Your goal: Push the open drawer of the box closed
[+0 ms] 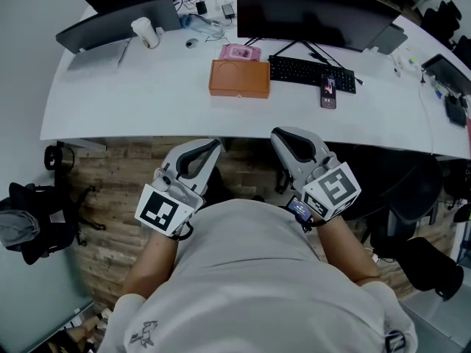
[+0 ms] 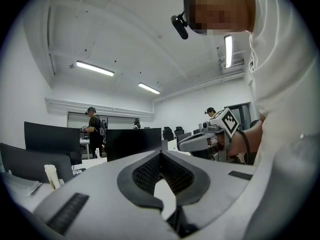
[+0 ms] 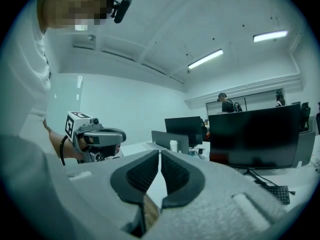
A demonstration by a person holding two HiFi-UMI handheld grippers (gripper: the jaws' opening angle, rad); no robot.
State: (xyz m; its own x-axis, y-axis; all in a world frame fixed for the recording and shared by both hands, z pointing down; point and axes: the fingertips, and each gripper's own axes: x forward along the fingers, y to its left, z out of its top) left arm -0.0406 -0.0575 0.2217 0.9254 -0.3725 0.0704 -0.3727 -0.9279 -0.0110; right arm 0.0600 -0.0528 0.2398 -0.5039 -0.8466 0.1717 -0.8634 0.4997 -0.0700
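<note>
An orange-brown box [image 1: 239, 79] lies flat on the white desk [image 1: 147, 101], in front of the monitors; from above I cannot tell how its drawer stands. Both grippers hang near the person's body, short of the desk's front edge and well apart from the box. The left gripper [image 1: 213, 145] points level toward the desk, and in its own view its jaws [image 2: 160, 154] meet at the tips with nothing between them. Beside it, the right gripper [image 1: 279, 133] also has its jaws drawn together, empty [image 3: 159, 152]. Each gripper shows in the other's view, left gripper [image 3: 100, 136] and right gripper [image 2: 200, 140].
Behind the box lies a pink packet [image 1: 241, 52]. A black keyboard [image 1: 309, 72] and a phone [image 1: 328, 93] sit to its right under a large monitor [image 1: 309, 9]. A paper cup [image 1: 146, 32] and a laptop [image 1: 118, 24] stand at the far left. Other people stand at desks in the background.
</note>
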